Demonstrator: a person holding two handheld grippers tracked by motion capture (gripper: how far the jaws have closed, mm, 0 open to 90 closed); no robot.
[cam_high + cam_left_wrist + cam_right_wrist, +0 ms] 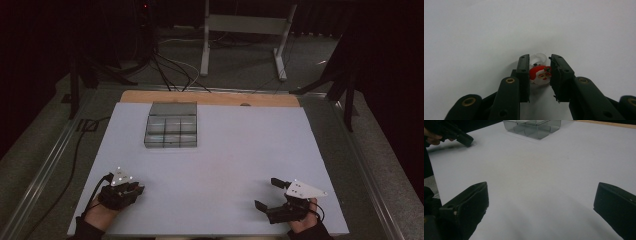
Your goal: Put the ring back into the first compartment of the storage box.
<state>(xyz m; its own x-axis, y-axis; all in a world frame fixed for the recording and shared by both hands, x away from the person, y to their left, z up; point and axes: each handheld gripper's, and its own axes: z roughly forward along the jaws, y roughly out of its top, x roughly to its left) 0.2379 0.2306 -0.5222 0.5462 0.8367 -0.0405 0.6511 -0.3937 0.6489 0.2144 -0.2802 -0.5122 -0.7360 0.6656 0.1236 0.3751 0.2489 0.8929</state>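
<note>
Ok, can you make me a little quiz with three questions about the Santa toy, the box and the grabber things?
1. Where is the clear box?
A. On the far left part of the white table
B. Between the two grippers
C. On the floor

2. What colour is the hat on the Santa ring?
A. Blue
B. Red
C. Yellow

3. How does the right gripper stand?
A. Shut on the box
B. Shut on the Santa ring
C. Wide open with nothing between its jaws

Answers:
1 A, the high view shows it on the table's far side, left of the middle, well away from both hands.
2 B, the left gripper view shows a red hat above the white beard.
3 C, its own view shows the jaws far apart over bare table, while the left gripper is the one pinching the ring.
</note>
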